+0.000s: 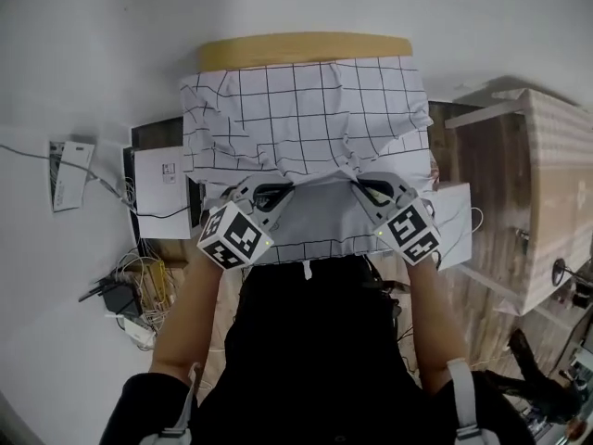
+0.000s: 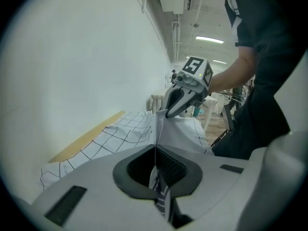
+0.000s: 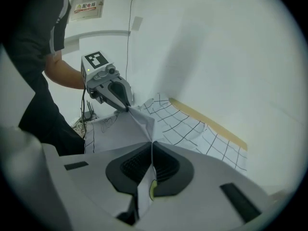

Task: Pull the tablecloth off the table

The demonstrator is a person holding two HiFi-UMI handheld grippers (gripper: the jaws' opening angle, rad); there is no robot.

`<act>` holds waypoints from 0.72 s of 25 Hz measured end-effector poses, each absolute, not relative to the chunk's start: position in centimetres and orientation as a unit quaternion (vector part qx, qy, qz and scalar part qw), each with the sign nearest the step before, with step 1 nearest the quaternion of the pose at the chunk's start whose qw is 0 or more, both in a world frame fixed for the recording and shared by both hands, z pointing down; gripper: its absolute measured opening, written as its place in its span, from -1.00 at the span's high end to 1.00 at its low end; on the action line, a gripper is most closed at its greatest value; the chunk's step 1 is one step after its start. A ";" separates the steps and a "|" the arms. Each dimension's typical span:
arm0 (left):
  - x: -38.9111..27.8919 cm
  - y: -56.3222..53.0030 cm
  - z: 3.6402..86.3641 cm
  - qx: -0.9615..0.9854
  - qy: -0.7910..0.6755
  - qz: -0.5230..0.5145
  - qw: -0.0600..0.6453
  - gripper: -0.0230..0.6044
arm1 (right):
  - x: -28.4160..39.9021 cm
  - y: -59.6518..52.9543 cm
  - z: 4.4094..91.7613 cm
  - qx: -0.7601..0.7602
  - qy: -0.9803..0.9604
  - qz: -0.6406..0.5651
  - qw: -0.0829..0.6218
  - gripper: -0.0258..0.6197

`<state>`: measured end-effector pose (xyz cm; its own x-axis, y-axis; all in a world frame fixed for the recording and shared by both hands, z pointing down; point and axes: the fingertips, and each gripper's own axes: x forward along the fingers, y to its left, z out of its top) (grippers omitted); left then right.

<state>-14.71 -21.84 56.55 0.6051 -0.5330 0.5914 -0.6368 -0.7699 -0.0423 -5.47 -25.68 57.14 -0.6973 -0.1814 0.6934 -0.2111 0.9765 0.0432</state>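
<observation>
A white tablecloth [image 1: 306,109] with a black grid covers a table whose wooden far edge [image 1: 306,49] shows bare. Its near part is bunched and lifted toward me. My left gripper [image 1: 278,189] pinches a fold of the near edge, and my right gripper [image 1: 359,184] pinches a fold a little to the right. In the left gripper view the jaws [image 2: 155,148] are shut with tablecloth [image 2: 120,134] pressed between them, and the right gripper [image 2: 168,114] shows ahead, gripping its fold. In the right gripper view the jaws [image 3: 151,143] are shut on the tablecloth [image 3: 192,129], with the left gripper [image 3: 128,108] beyond.
A wooden cabinet [image 1: 547,202] stands to the table's right. On the floor at left lie a white box [image 1: 162,179], a sheet of paper [image 1: 69,174] and a tangle of cables [image 1: 130,295]. My dark-clothed body stands close against the table's near side.
</observation>
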 end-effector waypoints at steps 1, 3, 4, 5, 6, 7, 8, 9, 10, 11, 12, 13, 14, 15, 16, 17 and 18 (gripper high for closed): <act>-14.6 -21.6 55.8 0.894 -0.327 0.296 0.083 0.87 | -5.3 -25.5 56.5 0.114 -0.921 0.017 0.371 0.85; -14.5 -21.5 54.4 0.897 -0.326 0.289 0.071 0.87 | -5.3 -25.4 55.1 0.127 -0.921 0.007 0.368 0.86; -14.6 -21.6 53.7 0.899 -0.326 0.285 0.062 0.87 | -5.4 -25.6 54.4 0.133 -0.921 0.001 0.365 0.85; -14.7 -22.0 52.9 0.901 -0.327 0.280 0.052 0.87 | -5.5 -26.0 53.6 0.141 -0.922 -0.007 0.361 0.86; -14.8 -22.4 52.1 0.903 -0.327 0.274 0.043 0.87 | -5.5 -26.3 52.8 0.148 -0.922 -0.014 0.357 0.86; -14.7 -22.7 51.3 0.905 -0.327 0.269 0.035 0.87 | -5.4 -26.6 51.9 0.155 -0.923 -0.019 0.352 0.86; -14.6 -22.7 50.4 0.907 -0.326 0.265 0.028 0.87 | -5.2 -26.6 51.1 0.162 -0.923 -0.021 0.348 0.85; -14.3 -22.6 49.6 0.909 -0.324 0.260 0.022 0.87 | -4.9 -26.5 50.3 0.169 -0.924 -0.021 0.343 0.85; -14.1 -22.5 48.7 0.911 -0.322 0.256 0.016 0.87 | -4.6 -26.3 49.5 0.175 -0.925 -0.020 0.337 0.85; -13.9 -22.4 47.9 0.913 -0.320 0.251 0.011 0.87 | -4.4 -26.2 48.8 0.180 -0.927 -0.017 0.330 0.85; -13.8 -22.3 47.0 0.915 -0.320 0.245 0.007 0.87 | -4.3 -26.1 48.0 0.184 -0.929 -0.014 0.322 0.86; -13.8 -22.4 46.1 0.916 -0.322 0.238 0.003 0.87 | -4.2 -26.1 47.2 0.187 -0.931 -0.013 0.314 0.86; -13.8 -22.5 45.3 0.917 -0.325 0.231 -0.002 0.87 | -4.1 -26.2 46.3 0.189 -0.932 -0.015 0.308 0.86; -13.8 -22.7 44.4 0.917 -0.329 0.225 -0.009 0.87 | -4.1 -26.3 45.5 0.190 -0.934 -0.020 0.301 0.86; -13.8 -23.1 43.4 0.916 -0.336 0.220 -0.019 0.87 | -4.0 -26.6 44.5 0.191 -0.937 -0.024 0.290 0.86; -13.8 -23.6 42.3 0.914 -0.344 0.213 -0.029 0.87 | -3.9 -27.0 43.2 0.191 -0.942 -0.028 0.274 0.86; -13.9 -24.0 41.1 0.912 -0.354 0.205 -0.039 0.87 | -4.0 -27.3 41.8 0.191 -0.948 -0.031 0.252 0.85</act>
